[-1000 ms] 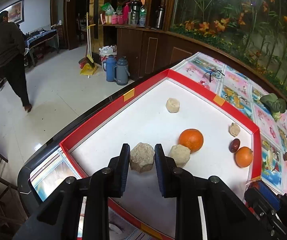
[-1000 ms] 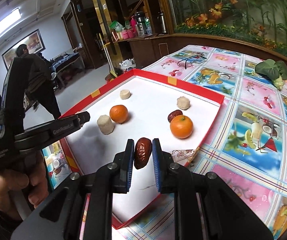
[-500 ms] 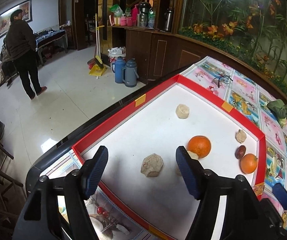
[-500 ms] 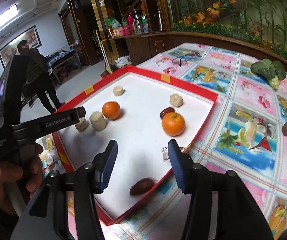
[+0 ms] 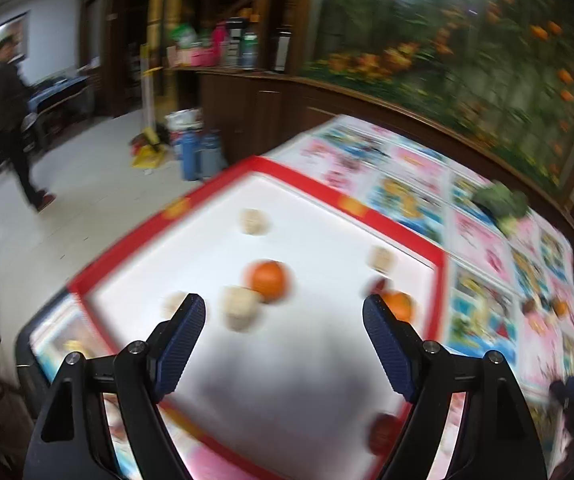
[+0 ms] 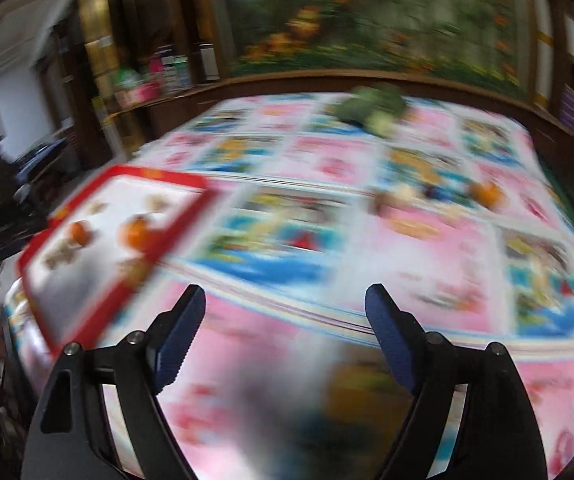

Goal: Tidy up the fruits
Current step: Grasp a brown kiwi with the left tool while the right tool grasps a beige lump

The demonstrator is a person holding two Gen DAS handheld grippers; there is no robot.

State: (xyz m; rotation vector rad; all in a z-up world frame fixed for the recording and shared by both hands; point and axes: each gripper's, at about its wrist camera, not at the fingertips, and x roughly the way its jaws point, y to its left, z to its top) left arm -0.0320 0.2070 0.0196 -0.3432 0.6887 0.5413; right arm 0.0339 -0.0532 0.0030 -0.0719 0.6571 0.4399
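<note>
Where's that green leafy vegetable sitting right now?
The green leafy vegetable lies on the patterned tablecloth at the far side of the table, outside the red-rimmed tray, toward the flower mural in the right wrist view.

Leafy vegetable [image 6: 371, 108] on patterned tablecloth [image 6: 327, 200]; person [image 5: 11, 120] (blurred) beyond.

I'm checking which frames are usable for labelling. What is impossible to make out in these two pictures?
- Left wrist view: beige lump, partly hidden behind the left claw's finger, blurred.
- Left wrist view: dark red fruit, partly hidden behind the other finger.
- Right wrist view: small items on the tablecloth, smeared by motion.
</note>
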